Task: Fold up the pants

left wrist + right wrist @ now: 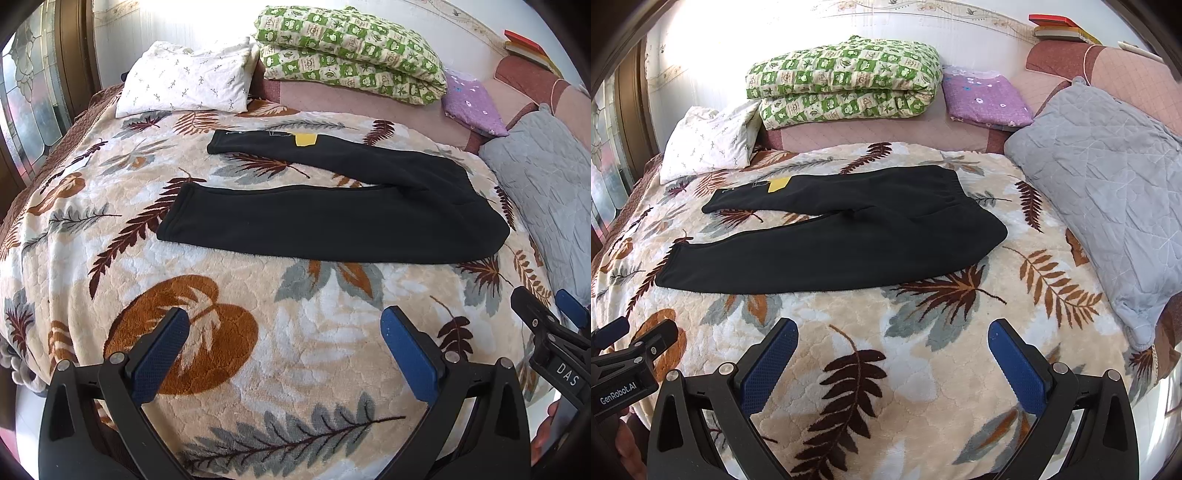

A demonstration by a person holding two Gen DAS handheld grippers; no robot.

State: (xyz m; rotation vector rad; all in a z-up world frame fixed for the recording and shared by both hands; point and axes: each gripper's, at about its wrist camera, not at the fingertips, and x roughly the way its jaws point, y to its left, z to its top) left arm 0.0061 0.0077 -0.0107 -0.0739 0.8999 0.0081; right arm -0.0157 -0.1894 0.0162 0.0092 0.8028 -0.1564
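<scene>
One pair of black pants point(332, 221) spread flat on the leaf-print blanket point(221, 325), mid-bed. Two legs, splayed apart in a narrow V: waistband toward the grey pillow point(1108, 192) at the right, both cuffs pointing left toward the white pillow point(184, 79). Long axis across the bed, left to right. One yellow patch point(779, 184) on the far leg, near its cuff.

Two pillows, one grey, one white. One folded green-checked quilt point(846, 81) and one folded purple cloth point(986, 98) along the far side. A small stack of books point(1058, 27) at the far right corner.

Two claws, both over bare blanket at the near edge, well apart from the pants. Left claw point(284, 350) spread wide, nothing between the blue pads. Right claw point(892, 363) likewise spread, empty.
</scene>
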